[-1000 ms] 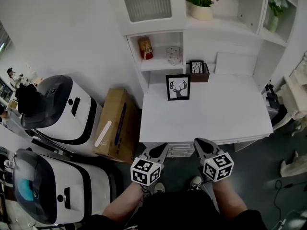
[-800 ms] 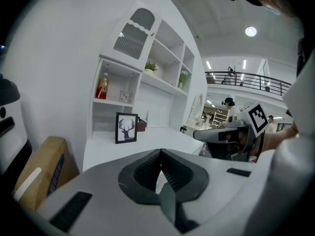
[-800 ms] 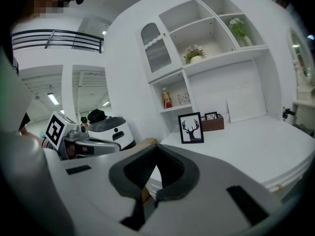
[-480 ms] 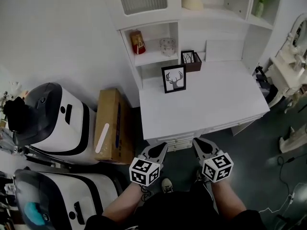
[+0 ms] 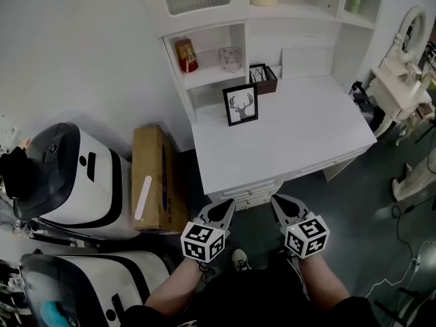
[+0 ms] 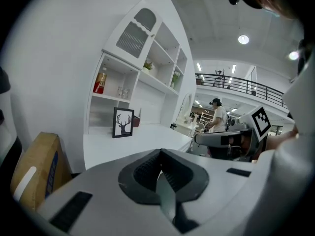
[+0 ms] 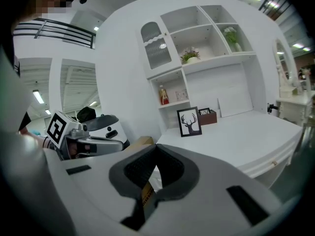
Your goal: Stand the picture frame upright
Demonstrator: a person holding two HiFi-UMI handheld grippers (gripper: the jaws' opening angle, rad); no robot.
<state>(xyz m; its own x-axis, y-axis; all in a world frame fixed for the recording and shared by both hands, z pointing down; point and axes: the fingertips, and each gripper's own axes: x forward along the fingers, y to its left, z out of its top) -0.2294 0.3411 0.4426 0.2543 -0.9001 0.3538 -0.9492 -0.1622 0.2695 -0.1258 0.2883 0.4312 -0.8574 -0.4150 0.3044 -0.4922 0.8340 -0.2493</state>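
The black picture frame with a deer print stands upright at the back left of the white desk; it also shows as the frame in the left gripper view and as the frame in the right gripper view. My left gripper and right gripper hang side by side in front of the desk's near edge, well short of the frame. Both are shut with nothing between the jaws.
A small dark box with a second framed picture sits behind the frame. Shelves hold a red bottle and a glass jar. A cardboard box and white machines stand left of the desk. A white dressing table is at right.
The view has drifted back and to the right: desk and frame shifted left and up in the head view. Both grippers stay shut and in about the same place.
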